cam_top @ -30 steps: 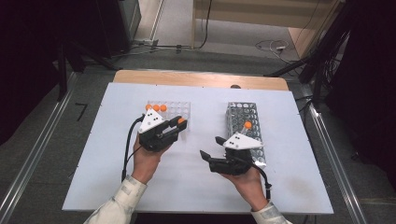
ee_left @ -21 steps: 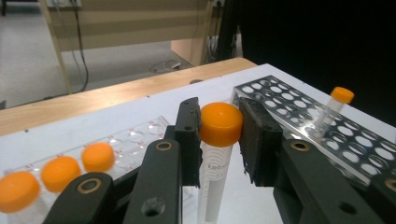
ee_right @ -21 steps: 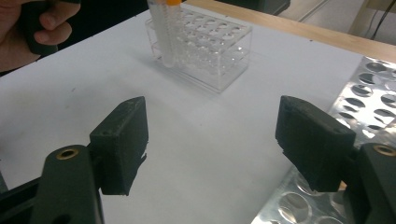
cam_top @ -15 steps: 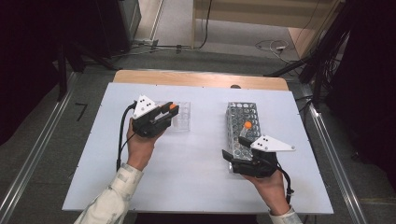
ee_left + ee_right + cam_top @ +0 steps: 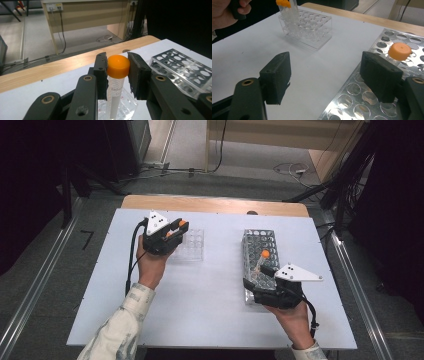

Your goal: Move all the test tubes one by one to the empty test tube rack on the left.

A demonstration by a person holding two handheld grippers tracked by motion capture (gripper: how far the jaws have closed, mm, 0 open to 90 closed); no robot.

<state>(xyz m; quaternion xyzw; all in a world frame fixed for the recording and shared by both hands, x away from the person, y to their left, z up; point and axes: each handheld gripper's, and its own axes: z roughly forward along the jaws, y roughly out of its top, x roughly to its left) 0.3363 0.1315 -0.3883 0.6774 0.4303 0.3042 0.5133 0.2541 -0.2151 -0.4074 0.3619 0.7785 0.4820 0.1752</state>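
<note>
White and flat, the surface point(image 5: 210, 320) carries two racks: one clear plastic tube rack point(image 5: 192, 245) and one perforated metal tube rack point(image 5: 260, 250). Two orange-capped clear tubes show. One orange-capped tube point(image 5: 117, 75) is pinched at its cap by the left hand-held gripper point(image 5: 117, 66), upright over the clear rack. The other orange-capped tube point(image 5: 398, 52) stands in the metal rack. The right hand-held gripper point(image 5: 329, 77) gapes wide, holding nothing, low over the metal rack's near end.
</note>
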